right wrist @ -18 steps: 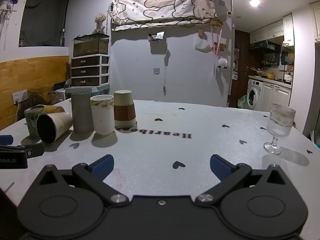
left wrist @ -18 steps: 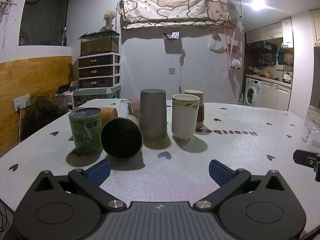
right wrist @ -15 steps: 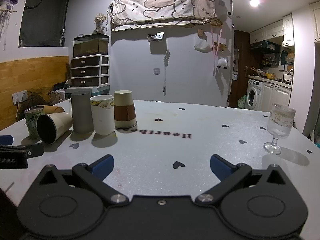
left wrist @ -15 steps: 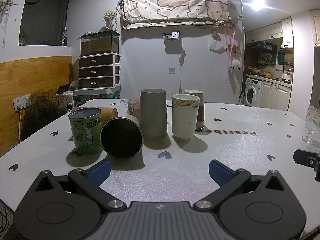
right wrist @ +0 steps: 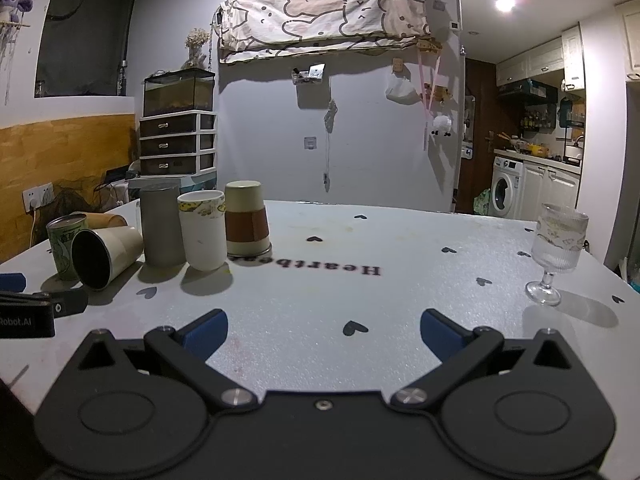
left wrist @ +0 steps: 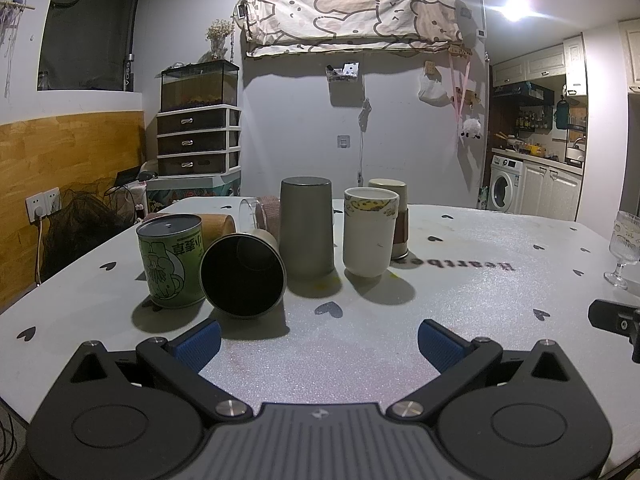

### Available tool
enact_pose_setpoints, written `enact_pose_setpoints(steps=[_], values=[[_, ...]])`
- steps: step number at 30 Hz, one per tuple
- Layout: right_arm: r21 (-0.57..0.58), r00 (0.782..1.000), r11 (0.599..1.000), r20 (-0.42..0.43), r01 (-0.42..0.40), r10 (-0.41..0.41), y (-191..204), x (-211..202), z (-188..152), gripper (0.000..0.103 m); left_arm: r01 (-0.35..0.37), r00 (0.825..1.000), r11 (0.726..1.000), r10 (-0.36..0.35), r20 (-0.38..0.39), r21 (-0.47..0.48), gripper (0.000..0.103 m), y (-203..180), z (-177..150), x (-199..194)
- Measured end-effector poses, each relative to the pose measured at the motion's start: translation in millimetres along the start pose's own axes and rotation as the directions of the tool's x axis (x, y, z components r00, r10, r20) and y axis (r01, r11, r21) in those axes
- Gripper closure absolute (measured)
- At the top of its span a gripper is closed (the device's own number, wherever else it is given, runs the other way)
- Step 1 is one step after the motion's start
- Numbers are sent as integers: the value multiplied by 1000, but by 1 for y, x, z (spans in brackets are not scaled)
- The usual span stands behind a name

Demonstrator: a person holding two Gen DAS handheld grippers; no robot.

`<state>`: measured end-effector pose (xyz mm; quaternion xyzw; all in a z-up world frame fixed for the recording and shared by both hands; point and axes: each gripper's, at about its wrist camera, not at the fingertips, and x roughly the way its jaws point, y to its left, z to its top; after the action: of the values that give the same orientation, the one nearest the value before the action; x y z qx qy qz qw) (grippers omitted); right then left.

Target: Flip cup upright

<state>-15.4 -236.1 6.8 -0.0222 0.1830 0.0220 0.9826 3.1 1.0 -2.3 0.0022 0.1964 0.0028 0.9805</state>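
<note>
- The table (left wrist: 460,292), white with small dark hearts and the printed word "Heartbeat", carries all the things; its surface is grainy.
- The left gripper (left wrist: 319,342) hovers low over the table, just in front of the tipped cup; its blue fingers (left wrist: 199,339) are spread wide with nothing between them.
- The right gripper (right wrist: 323,332) hovers over bare table, well apart from the tipped cup and to the right of it; its fingers (right wrist: 439,335) are also spread wide and hold nothing.
- The grey tumbler (left wrist: 306,227) stands upside down just behind and right of the tipped cup; I cannot tell whether they touch.
- The tipped cup (left wrist: 243,274) lies on its side, the dark open mouth toward the left gripper; in the right wrist view its outer wall is cream (right wrist: 107,251).
- The green can (left wrist: 171,260) stands upright just left of the tipped cup, touching or nearly touching it.
- The white mug (left wrist: 370,236) with a yellow pattern at the rim stands upright, right of the tipped cup beyond the grey tumbler.
- The paper cup with brown sleeve (right wrist: 245,220) stands upside down behind the white mug.
- The ribbed wine glass (right wrist: 555,253) stands far right of the tipped cup.
</note>
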Motion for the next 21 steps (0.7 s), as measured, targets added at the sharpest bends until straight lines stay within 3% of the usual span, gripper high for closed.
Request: enact_pose_setpoints(steps=[21], values=[[5,1000,1000,2,0,0,-3,0,0,0,2,1000,1000,-2,18,-6,0,5,-2,10]])
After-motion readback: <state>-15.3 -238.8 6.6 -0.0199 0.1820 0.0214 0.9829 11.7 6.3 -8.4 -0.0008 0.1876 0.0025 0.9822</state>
